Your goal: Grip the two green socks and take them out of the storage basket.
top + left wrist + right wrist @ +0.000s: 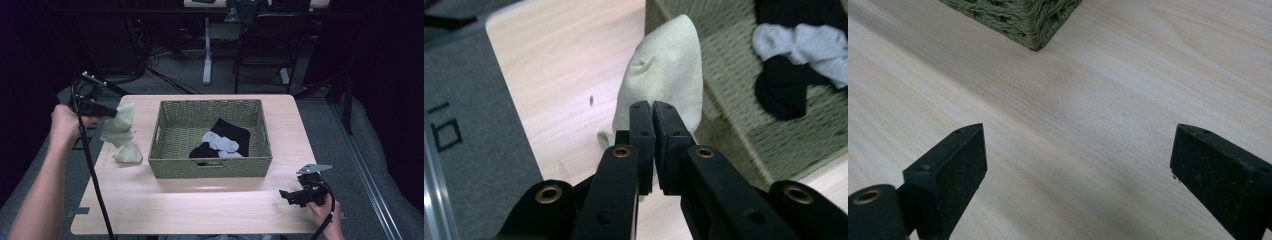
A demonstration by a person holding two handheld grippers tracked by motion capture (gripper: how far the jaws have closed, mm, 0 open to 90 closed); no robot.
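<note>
Sock [120,131] in raised left tool [111,113]

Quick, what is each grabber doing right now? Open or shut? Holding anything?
Left gripper: shut on the pale sock, lifting it beside the basket.
Right gripper: open, holding nothing, over the table.

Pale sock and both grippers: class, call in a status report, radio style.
Left gripper shut on pale sock, sock hanging beside basket. Right gripper open, empty, above table. Basket wall between sock and inside.
</note>
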